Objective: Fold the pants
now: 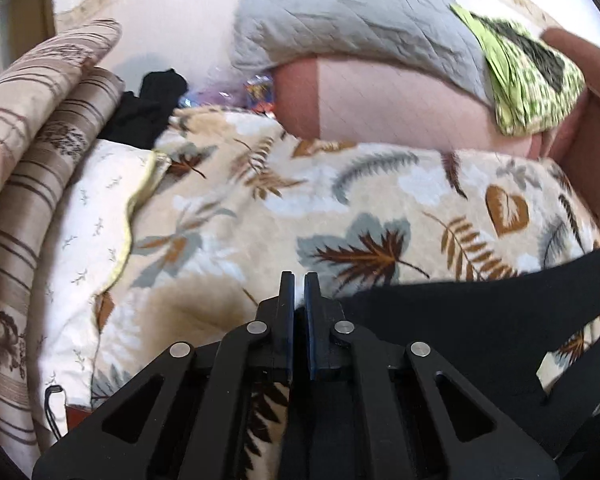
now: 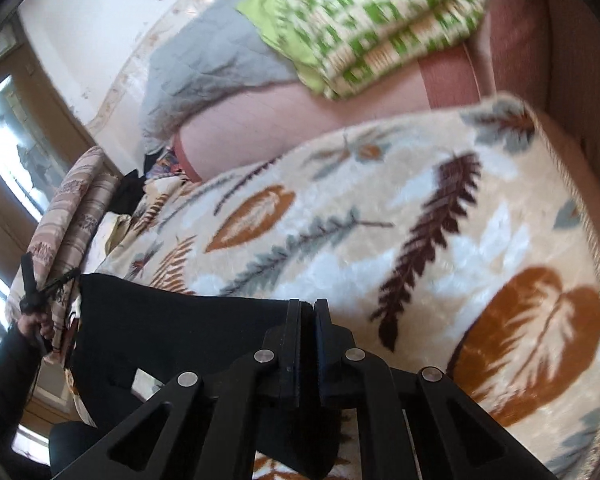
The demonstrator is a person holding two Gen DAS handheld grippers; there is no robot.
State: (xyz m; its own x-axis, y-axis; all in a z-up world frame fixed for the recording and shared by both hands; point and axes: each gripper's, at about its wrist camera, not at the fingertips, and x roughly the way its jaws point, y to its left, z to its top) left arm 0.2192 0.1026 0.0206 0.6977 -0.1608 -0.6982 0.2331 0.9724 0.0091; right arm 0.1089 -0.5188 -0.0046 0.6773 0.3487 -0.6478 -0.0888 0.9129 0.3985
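Note:
Black pants [image 1: 480,312] hang stretched over a cream blanket with leaf prints [image 1: 260,208]. My left gripper [image 1: 299,280] is shut on the pants' edge; the cloth runs right from its jaws. In the right wrist view the pants [image 2: 172,336] span left from my right gripper [image 2: 307,306], which is shut on their other edge above the blanket [image 2: 420,220]. The far left corner of the pants reaches the other hand [image 2: 30,320] and the left gripper [image 2: 30,280] it holds.
A striped beige cushion [image 1: 32,128] lies at the left. A grey quilt [image 1: 352,16] and a green patterned cloth [image 1: 528,76] lie on pink bedding [image 1: 380,108] at the back. A black garment [image 1: 148,108] sits by the cushion. A wooden bed frame [image 1: 592,152] stands right.

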